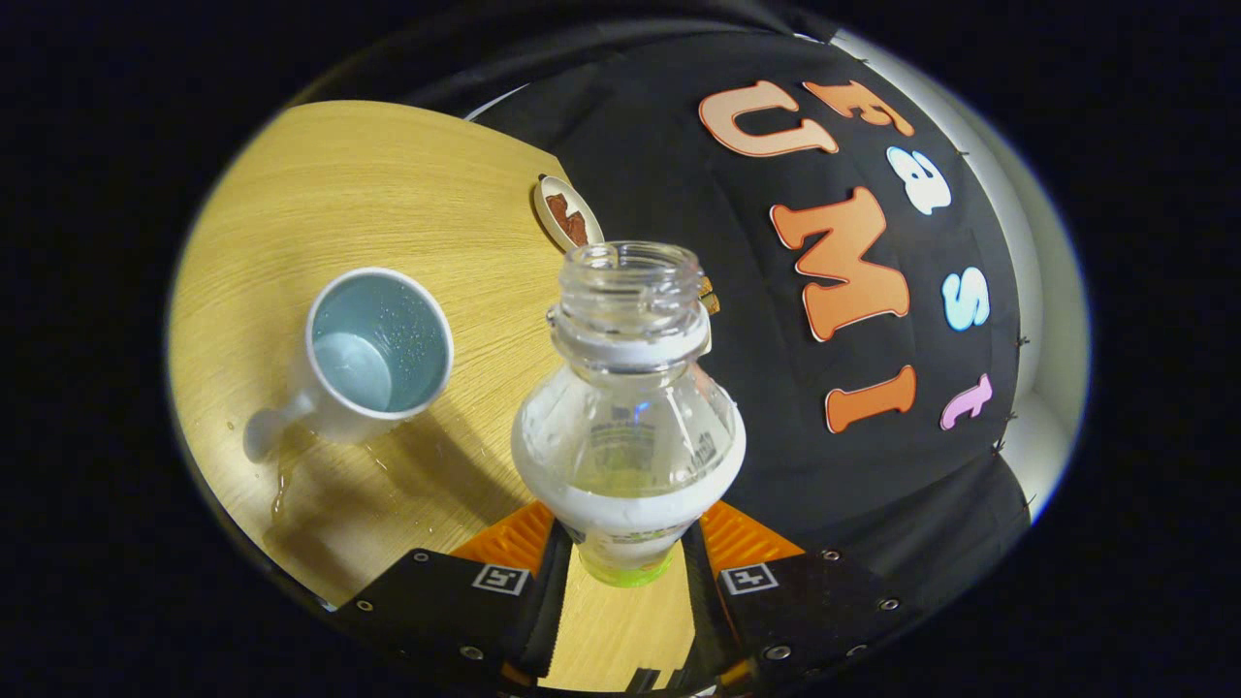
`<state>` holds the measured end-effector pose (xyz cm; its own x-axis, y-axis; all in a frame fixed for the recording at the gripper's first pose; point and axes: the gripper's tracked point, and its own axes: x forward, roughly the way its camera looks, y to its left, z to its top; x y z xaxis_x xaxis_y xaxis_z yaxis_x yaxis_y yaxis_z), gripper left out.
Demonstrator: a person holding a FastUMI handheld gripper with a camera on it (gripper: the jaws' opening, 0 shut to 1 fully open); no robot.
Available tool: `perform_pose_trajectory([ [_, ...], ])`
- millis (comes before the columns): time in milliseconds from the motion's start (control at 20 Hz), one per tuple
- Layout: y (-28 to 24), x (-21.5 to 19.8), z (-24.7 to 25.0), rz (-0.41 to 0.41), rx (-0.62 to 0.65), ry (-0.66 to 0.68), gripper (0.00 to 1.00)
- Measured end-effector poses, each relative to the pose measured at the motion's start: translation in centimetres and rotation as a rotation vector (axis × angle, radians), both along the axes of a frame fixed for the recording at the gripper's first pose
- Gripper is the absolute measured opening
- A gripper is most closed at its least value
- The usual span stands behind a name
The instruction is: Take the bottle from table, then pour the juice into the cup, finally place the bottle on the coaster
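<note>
Gripper (625,572), low centre of frame, clamped on the uncapped bottle (628,427) from both sides. Cup (380,344) at left on the table (407,194), liquid already in it; coaster (568,213) above, by the table's far edge. Best carried upright and set squarely on the coaster; label print too blurred to read.

Uncapped clear bottle (628,427) clamped upright between tool (625,562) fingers, white cup (380,344) beside, coaster (568,213) beyond.

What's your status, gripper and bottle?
Fingers shut on bottle, uncapped, held clear of table. Cup beside, liquid inside. Coaster beyond bottle, unobstructed.
</note>
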<state>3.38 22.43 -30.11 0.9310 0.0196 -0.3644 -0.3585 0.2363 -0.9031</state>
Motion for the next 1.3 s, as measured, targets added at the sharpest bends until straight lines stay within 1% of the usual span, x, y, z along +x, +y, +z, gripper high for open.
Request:
perform_pose_trajectory([
  [450, 1.9, 1.2, -0.1, 0.165, -0.241, -0.121, 0.58],
  [600, 1.7, 1.5, -0.2, 0.196, -0.297, -0.135, 0.57],
  [850, 1.1, 2.4, -0.4, 0.221, -0.367, -0.157, 0.57],
  [1100, 1.9, 2.7, 0.6, 0.297, -0.454, -0.199, 0.57],
  [1300, 1.8, 3.4, 0.3, 0.306, -0.471, -0.201, 0.57],
])
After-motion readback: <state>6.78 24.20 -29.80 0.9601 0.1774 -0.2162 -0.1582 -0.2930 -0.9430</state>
